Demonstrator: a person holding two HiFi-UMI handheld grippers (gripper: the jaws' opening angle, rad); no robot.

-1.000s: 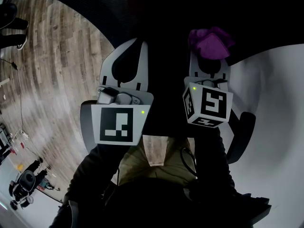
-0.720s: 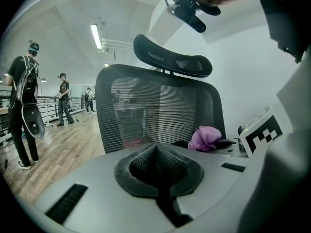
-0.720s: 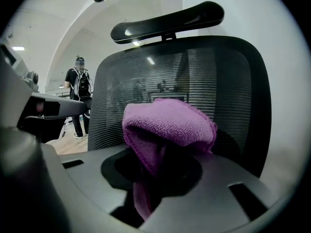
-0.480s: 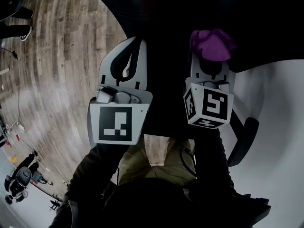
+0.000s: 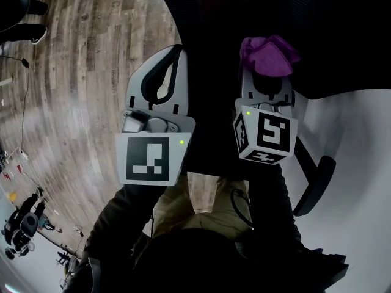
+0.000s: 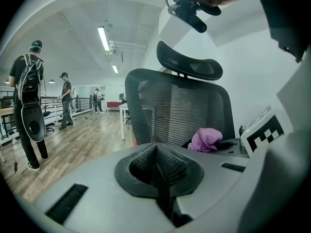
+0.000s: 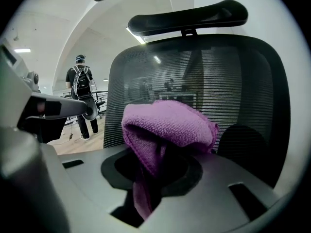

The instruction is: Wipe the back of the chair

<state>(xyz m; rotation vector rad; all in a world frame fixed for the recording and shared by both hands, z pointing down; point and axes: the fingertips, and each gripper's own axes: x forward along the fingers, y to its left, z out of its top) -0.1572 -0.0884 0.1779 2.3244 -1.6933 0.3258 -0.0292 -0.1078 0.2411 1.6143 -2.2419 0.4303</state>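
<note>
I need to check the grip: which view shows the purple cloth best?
The right gripper view: purple cloth up close, pinched between the jaws. Head view shows its top; left gripper view, a small lump.

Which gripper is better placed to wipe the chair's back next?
Right, most likely. The right gripper has its fingers shut on the purple microfibre cloth, pointed at the black mesh chair back. The left gripper is shut with nothing between its fingers.
</note>
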